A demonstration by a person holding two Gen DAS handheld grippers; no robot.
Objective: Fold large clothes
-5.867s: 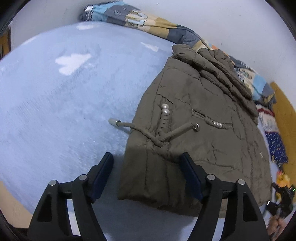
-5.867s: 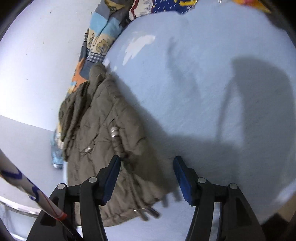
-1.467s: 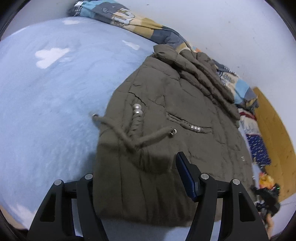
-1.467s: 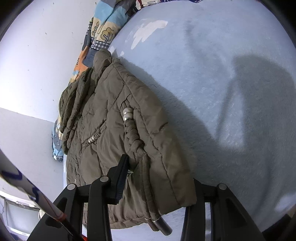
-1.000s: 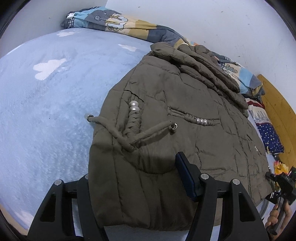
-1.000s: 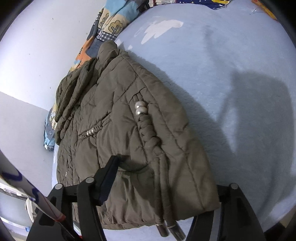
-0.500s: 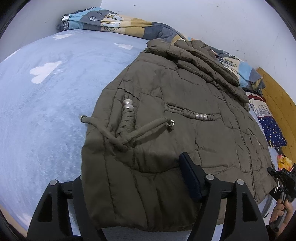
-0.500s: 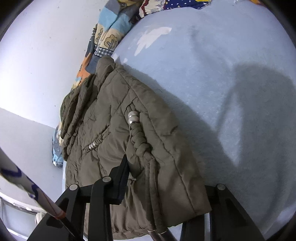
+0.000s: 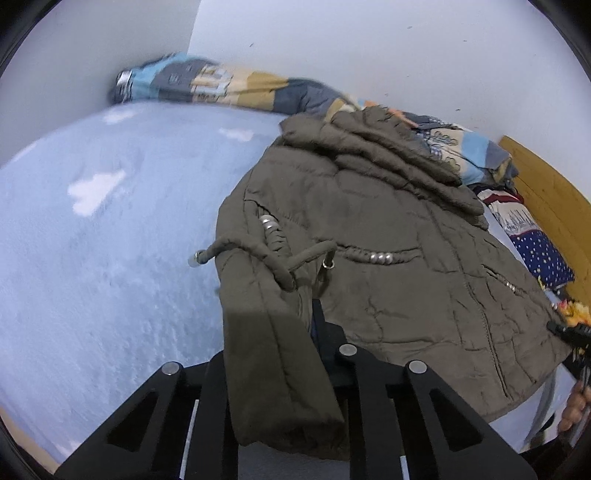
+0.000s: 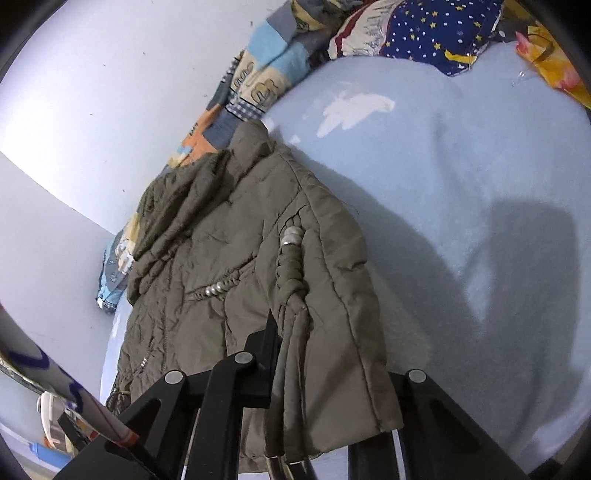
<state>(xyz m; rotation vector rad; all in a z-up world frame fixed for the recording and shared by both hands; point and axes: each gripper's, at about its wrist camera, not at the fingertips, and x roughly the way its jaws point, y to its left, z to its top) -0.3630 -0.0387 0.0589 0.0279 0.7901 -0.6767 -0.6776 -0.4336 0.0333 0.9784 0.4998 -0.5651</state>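
An olive-brown padded jacket (image 9: pixel 388 236) lies on a light blue bed sheet (image 9: pixel 110 258), its hood toward the wall. My left gripper (image 9: pixel 284 354) is shut on the jacket's near hem corner, and the cloth is lifted and draped over the fingers. A drawstring with metal ends (image 9: pixel 236 251) hangs across the hem. In the right wrist view the jacket (image 10: pixel 221 258) shows again. My right gripper (image 10: pixel 332 373) is shut on the other hem corner, with cloth hanging over the fingers.
A patchwork quilt (image 9: pixel 221 85) is bunched along the white wall behind the jacket. A dark blue starry cloth (image 10: pixel 436 33) lies at the bed's far end. A wooden bed board (image 9: pixel 554 199) is at the right. The sheet (image 10: pixel 480 184) stretches to the side.
Both grippers have closed on the hem corners, which lay between open fingers before. The hem has risen off the sheet and both views have tilted up toward the wall.
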